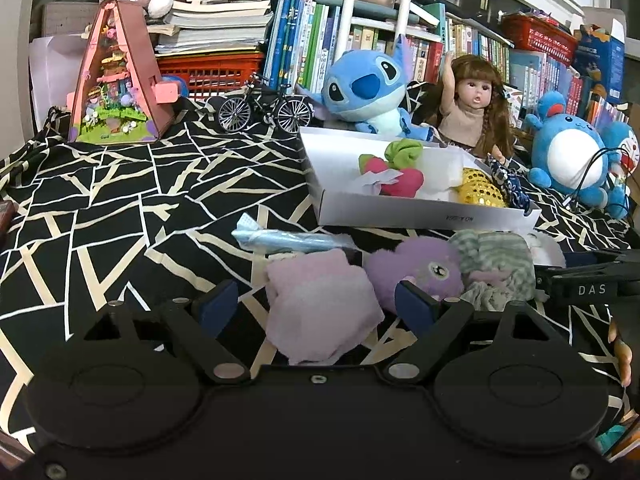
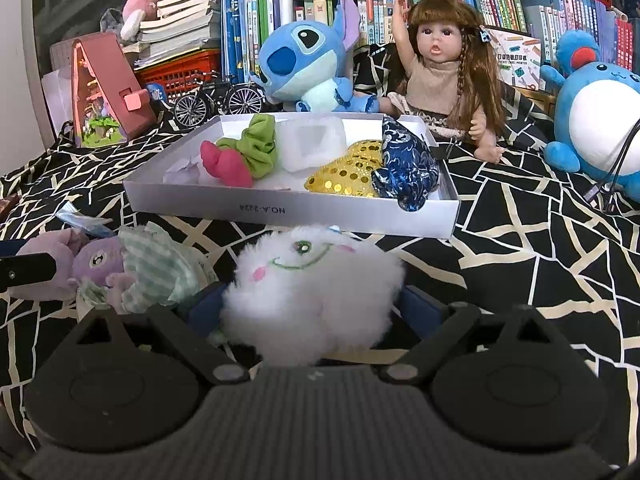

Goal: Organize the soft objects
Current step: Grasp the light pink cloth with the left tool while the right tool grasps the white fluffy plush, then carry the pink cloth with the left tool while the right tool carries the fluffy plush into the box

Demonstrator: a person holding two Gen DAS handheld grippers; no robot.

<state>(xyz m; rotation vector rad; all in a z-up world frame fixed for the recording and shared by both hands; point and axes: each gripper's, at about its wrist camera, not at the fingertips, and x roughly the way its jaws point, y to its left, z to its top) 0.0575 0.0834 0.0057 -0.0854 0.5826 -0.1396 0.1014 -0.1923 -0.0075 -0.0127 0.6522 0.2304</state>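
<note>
Left gripper (image 1: pixel 316 300) jaws stand apart around a pale lilac fleece square (image 1: pixel 320 308), untouched. Right gripper (image 2: pixel 312 304) jaws stand apart around a fluffy white plush ball (image 2: pixel 312 292); contact indeterminable.

Bright even indoor light; sharp centre, fisheye-bent, dark edges.

Black geometric-print cloth (image 1: pixel 120 208) over surface; crowded bookshelf (image 1: pixel 400 40) behind; indoor light.

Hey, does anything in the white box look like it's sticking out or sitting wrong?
Yes. The dark blue patterned pouch at the front right corner of the white box hangs over the rim instead of lying fully inside. The other pieces sit within the walls.
</note>
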